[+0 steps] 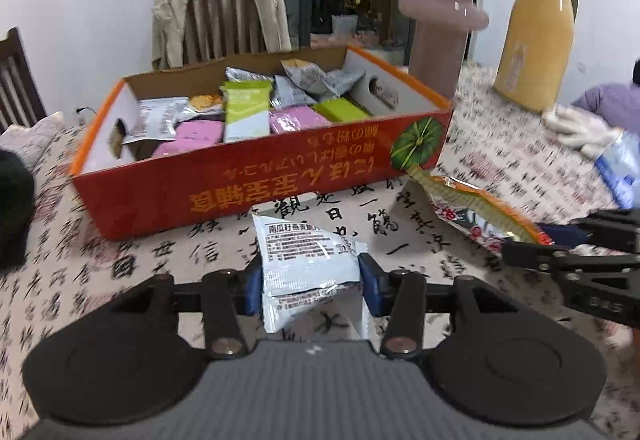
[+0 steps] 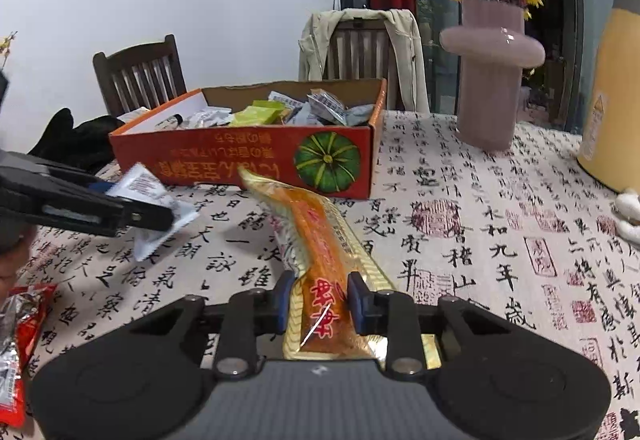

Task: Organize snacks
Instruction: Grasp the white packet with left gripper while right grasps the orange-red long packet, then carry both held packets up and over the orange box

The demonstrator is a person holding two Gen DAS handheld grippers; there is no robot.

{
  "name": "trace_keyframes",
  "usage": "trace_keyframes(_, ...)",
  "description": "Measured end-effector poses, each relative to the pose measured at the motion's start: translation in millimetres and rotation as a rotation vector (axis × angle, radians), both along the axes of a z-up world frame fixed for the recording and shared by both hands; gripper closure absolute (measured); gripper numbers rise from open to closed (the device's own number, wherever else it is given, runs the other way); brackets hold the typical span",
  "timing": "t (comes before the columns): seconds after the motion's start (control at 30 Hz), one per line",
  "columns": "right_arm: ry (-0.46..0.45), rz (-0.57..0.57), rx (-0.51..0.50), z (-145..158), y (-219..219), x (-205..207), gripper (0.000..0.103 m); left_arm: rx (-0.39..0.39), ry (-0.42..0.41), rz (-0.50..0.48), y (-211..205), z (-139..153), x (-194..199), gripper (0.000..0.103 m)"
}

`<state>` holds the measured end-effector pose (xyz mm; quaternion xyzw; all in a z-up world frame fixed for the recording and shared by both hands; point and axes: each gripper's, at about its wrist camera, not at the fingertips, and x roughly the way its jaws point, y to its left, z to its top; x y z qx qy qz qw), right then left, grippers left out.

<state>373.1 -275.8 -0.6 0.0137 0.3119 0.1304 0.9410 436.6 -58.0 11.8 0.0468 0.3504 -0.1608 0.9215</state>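
White snack packet pinched in left tongs, orange-gold packet clamped in right tongs, orange box beyond on bench.

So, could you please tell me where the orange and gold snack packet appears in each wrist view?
Left wrist view: the orange and gold snack packet lies at right, leading into the right gripper.
Right wrist view: bottom centre, clamped between the blue pads.
Shared landmark: the green pumpkin picture on the red box, just beyond the packet's far tip.

Two grippers, one orange box, two chairs, one pink vase, one yellow flask.
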Motion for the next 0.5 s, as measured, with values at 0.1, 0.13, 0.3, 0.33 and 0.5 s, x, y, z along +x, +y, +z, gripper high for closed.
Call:
trace_keyframes(0.1, -0.026, -0.002, -0.01, 10.5, 2.1, -11.8, 0.078, -0.047, -0.039, 0.026, 18.0, 21.9, -29.4, 0.055)
trace_keyframes(0.13, -0.035, 0.0, -0.006, 14.4, 2.6, -18.4, 0.078, -0.06, -0.058, 0.036, 24.8, 29.5, -41.0, 0.055)
trace_keyframes(0.3, -0.054, 0.01, -0.019, 26.2, 6.8, -66.5, 0.078, -0.137, -0.114, 0.088, 58.2, 51.7, -99.8, 0.055)
trace_keyframes(0.33, -0.063, 0.01, -0.015, 28.9, 7.1, -81.5, 0.078, -0.144, -0.123, 0.099, 63.3, 52.6, -113.6, 0.055)
trace_keyframes(0.5, -0.067, 0.027, -0.004, 35.2, 12.6, -144.7, 0.078, -0.204, -0.136, 0.133, 88.5, 48.8, -172.4, 0.055)
